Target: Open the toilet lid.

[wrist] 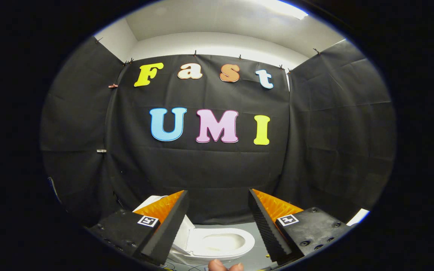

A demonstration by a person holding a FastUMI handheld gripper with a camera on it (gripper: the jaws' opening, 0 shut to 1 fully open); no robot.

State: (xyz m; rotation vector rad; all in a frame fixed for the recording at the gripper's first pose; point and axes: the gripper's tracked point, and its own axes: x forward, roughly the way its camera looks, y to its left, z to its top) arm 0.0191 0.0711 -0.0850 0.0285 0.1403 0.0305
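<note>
A small white toilet point(217, 244) stands on the grey floor below and between my fingers, well under them. Its oval seat ring and the bowl inside show from above. The white lid point(182, 235) stands raised at the toilet's left side, partly hidden behind my left finger point(171, 222). More white of the toilet's back point(152, 199) peeks out above that finger. My gripper point(217, 192) is open, with a wide gap and nothing between the fingers, held high above the toilet and touching nothing.
Black cloth walls close in the booth ahead, left and right, just behind the toilet. A person's fingertips point(225, 266) show right under the toilet's front edge. A white edge point(358, 216) sticks out beyond the right finger. Cables lie on the floor at the toilet's front left.
</note>
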